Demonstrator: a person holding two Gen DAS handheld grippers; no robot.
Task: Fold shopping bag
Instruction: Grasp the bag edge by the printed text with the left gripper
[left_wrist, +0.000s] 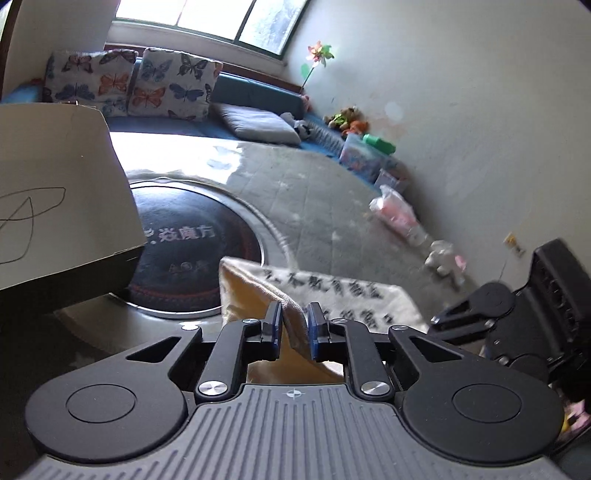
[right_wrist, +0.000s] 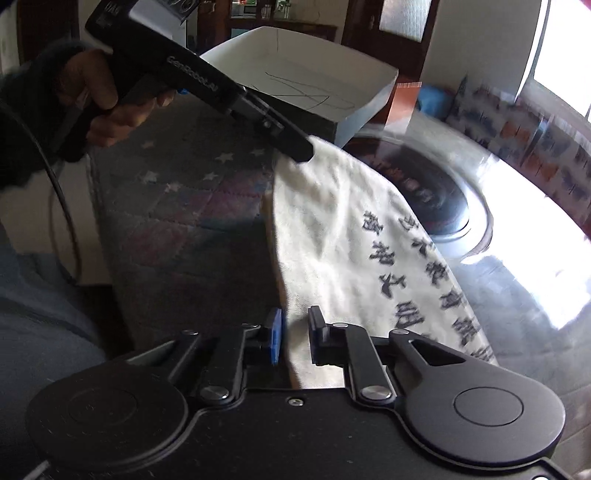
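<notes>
the cream fabric shopping bag with black printed characters (right_wrist: 354, 236) was held lifted over the glossy round tabletop (right_wrist: 517, 295), one edge clamped in the left gripper (left_wrist: 294, 326) jaws, another in the right gripper (right_wrist: 294, 336) jaws. an open white cardboard box (right_wrist: 295, 74) was seen at the tabletop's far edge.

My bag (right_wrist: 340, 229) is cream-white with dark printed characters. My tongs are black with blue pads (left_wrist: 275, 325). The box (left_wrist: 55, 192) is pale with a thin black scribble. The cushions (left_wrist: 133, 81) carry orange and blue butterflies.
</notes>
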